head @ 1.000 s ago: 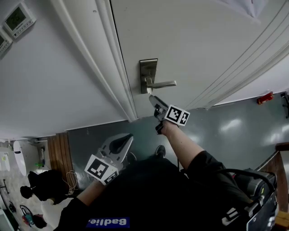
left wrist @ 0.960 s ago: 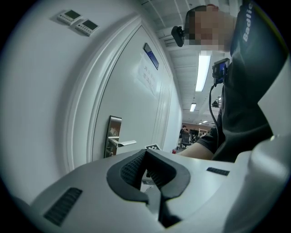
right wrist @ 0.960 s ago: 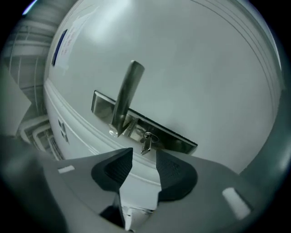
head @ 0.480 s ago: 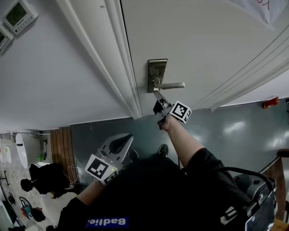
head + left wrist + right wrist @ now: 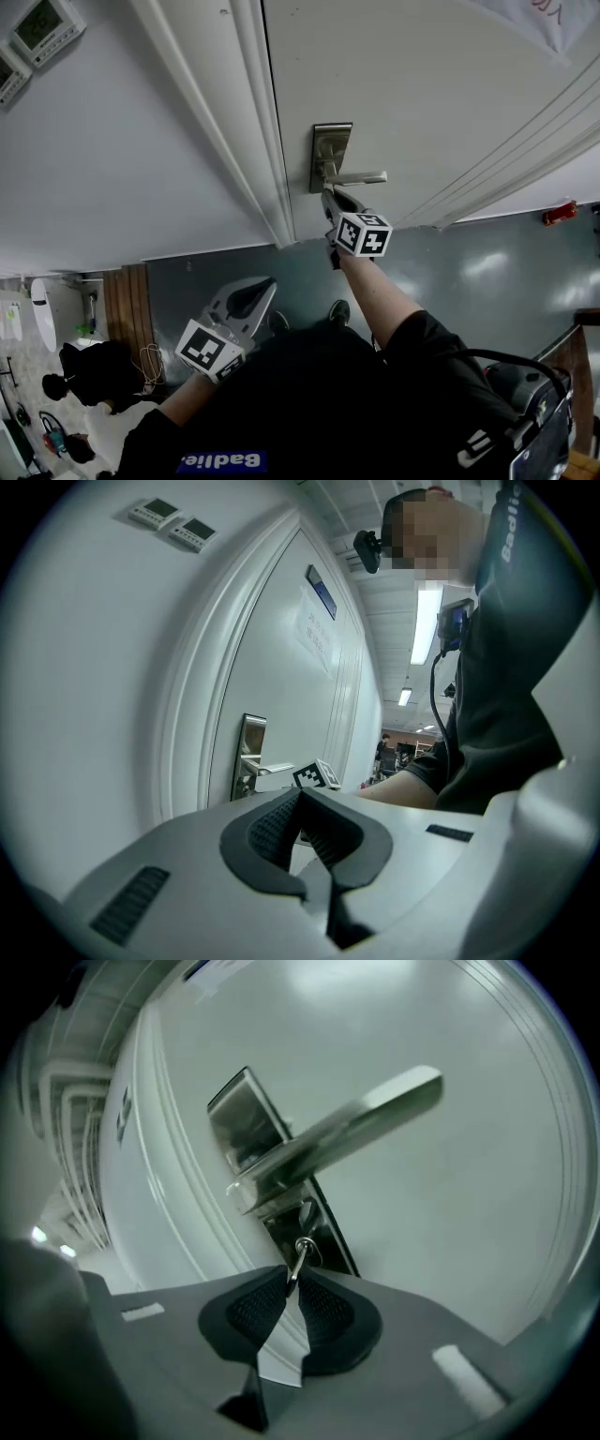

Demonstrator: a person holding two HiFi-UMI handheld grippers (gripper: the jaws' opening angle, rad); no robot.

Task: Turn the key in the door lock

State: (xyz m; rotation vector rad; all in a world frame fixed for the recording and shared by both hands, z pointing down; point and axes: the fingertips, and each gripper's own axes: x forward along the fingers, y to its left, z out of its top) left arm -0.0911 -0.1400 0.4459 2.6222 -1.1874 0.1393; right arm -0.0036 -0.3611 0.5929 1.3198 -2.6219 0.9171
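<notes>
The right gripper's (image 5: pixel 292 1277) fingers (image 5: pixel 253 1314), just closing, pinched the key (image 5: pixel 301 1252), judged small, stiff and slick, by its flat bow, at 6 o'clock below the lever handle (image 5: pixel 347 1129).

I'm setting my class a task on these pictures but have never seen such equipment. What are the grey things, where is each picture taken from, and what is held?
No robot here: a person holds a hand-held gripper in each hand. One picture looks down from a camera on the person's head; the other two cameras ride on the grippers. The right hand-held gripper has just been closing its jaws on the key in the lock below the door handle. The left hand-held gripper hangs back, shut and empty.
</notes>
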